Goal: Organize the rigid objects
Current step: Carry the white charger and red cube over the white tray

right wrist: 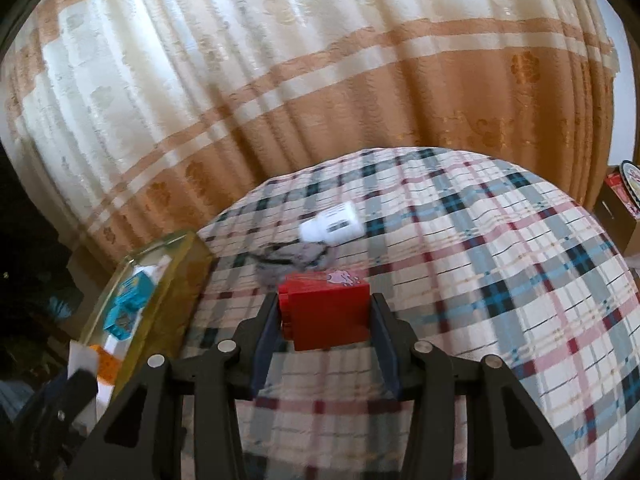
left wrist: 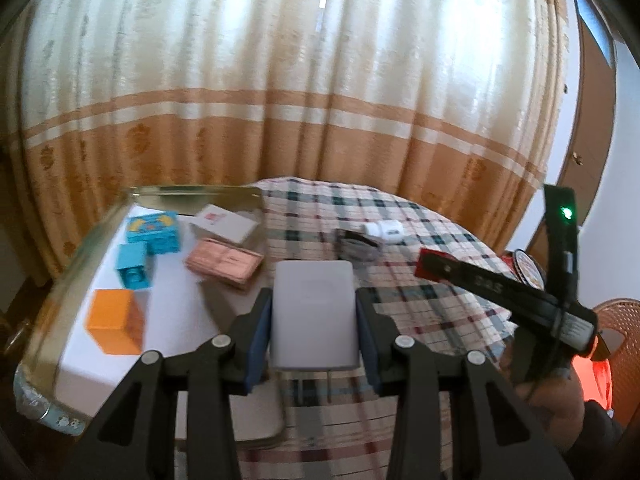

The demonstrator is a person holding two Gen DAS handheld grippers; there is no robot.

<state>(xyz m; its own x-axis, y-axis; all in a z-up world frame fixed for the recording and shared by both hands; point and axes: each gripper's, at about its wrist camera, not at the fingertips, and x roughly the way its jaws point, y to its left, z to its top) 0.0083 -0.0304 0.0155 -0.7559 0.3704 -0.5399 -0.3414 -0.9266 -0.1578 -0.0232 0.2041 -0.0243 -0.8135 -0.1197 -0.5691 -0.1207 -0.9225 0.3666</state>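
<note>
Trouble could come near the gold tray (left wrist: 72,276): left tongs (left wrist: 314,320) squeeze a white charger (left wrist: 314,312), right tongs (right wrist: 324,316) squeeze a red box (right wrist: 326,312), and either could slip, or bump the orange box (left wrist: 116,320) inside.

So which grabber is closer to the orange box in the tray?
Left. The left gripper, holding the white charger, is right beside the tray where the orange box sits. The right gripper, holding a red box, is farther out over the checked cloth.
</note>
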